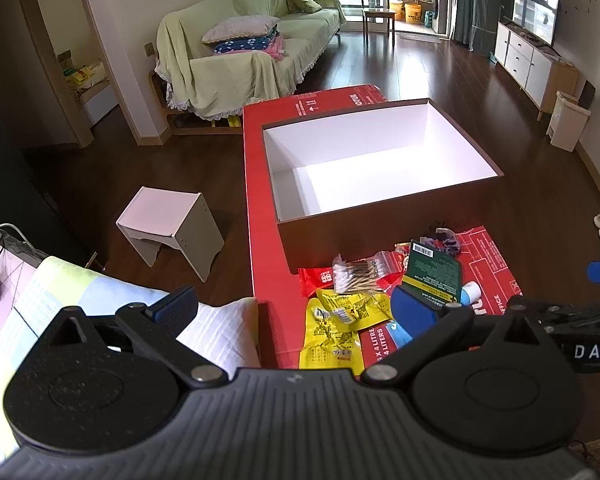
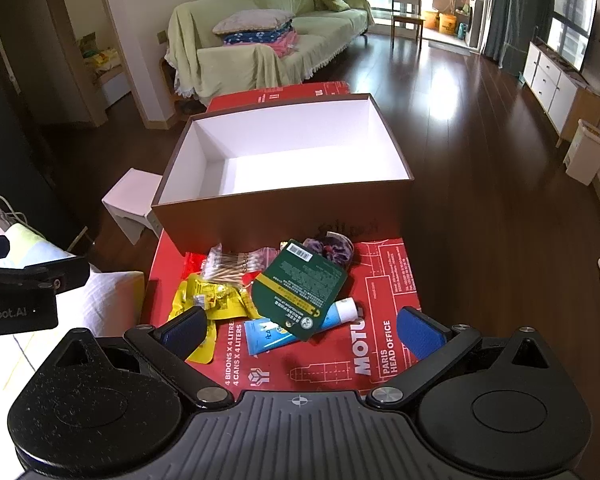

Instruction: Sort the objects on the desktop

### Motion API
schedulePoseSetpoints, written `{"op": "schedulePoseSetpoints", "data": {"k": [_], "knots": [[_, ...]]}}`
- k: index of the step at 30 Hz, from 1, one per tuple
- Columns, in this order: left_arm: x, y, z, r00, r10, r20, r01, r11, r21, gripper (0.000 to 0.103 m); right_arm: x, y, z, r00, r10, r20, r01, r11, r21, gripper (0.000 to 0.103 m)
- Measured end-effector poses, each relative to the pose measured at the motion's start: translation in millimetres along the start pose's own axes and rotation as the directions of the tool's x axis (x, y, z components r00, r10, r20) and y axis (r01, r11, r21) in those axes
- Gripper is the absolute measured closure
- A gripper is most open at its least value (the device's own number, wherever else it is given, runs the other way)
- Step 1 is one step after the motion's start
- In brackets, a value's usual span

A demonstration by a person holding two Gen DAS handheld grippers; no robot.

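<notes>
A brown box [image 2: 284, 216] with a white, empty inside [image 1: 372, 168] stands on red cardboard [image 2: 384, 280]. In front of it lies a small heap: a green packet [image 2: 300, 284] [image 1: 434, 274], a blue tube [image 2: 268, 336], yellow sachets [image 2: 208, 294] [image 1: 340, 320], a bag of cotton swabs [image 2: 230, 264] [image 1: 356, 274], a red wrapper [image 1: 314, 280] and a purple scrunchie [image 2: 332, 246] [image 1: 444, 238]. My right gripper [image 2: 302, 330] hangs open just above the tube and packet. My left gripper [image 1: 294, 306] is open over the cardboard's left edge, holding nothing.
A white stool [image 1: 172, 232] stands on the dark wood floor to the left of the cardboard. A pillow and patterned bedding [image 1: 60, 304] lie near left. A covered sofa [image 2: 260, 44] sits behind, a TV cabinet [image 2: 556, 88] and white bin [image 2: 588, 152] to the right.
</notes>
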State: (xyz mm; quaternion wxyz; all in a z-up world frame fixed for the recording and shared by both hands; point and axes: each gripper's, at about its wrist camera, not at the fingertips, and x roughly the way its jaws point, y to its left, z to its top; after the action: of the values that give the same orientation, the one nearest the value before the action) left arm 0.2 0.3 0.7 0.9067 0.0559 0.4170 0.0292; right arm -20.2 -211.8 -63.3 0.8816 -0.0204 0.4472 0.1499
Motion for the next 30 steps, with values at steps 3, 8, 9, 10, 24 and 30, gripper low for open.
{"op": "schedulePoseSetpoints", "data": {"k": [3,8,9,10,24,30], "knots": [[-2.4,3.3,4.1,1.000,0.001,-0.003,-0.001,1.000,-0.002,0.001,-1.1,2.0,2.1,1.000,0.004,-0.001,-0.004,1.000,-0.002,0.000],[2.4,2.5,-3.3,1.000,0.007,-0.004,-0.007,1.000,-0.008,0.001,2.5,1.6,0.3,1.000,0.005,-0.002,-0.005,1.000,-0.006,0.000],[3.1,1.2,-4.8,1.000,0.008,-0.003,-0.008,1.000,-0.009,0.001,2.9,1.3,-0.2,1.000,0.005,-0.001,-0.005,1.000,-0.007,0.000],[3.0,0.4,-6.9,1.000,0.010,-0.002,-0.010,1.000,-0.010,0.001,4.5,1.4,-0.2,1.000,0.005,-0.001,-0.005,1.000,-0.006,0.000],[12.7,-9.8,-42.9,1.000,0.021,0.013,-0.020,0.999,-0.026,0.001,3.9,9.8,3.1,1.000,0.000,-0.010,0.000,0.999,-0.034,0.000],[10.5,-16.5,-61.2,1.000,0.022,0.014,-0.022,0.999,-0.028,0.001,3.6,12.4,3.8,1.000,0.000,-0.014,0.000,0.999,-0.043,0.000]]}}
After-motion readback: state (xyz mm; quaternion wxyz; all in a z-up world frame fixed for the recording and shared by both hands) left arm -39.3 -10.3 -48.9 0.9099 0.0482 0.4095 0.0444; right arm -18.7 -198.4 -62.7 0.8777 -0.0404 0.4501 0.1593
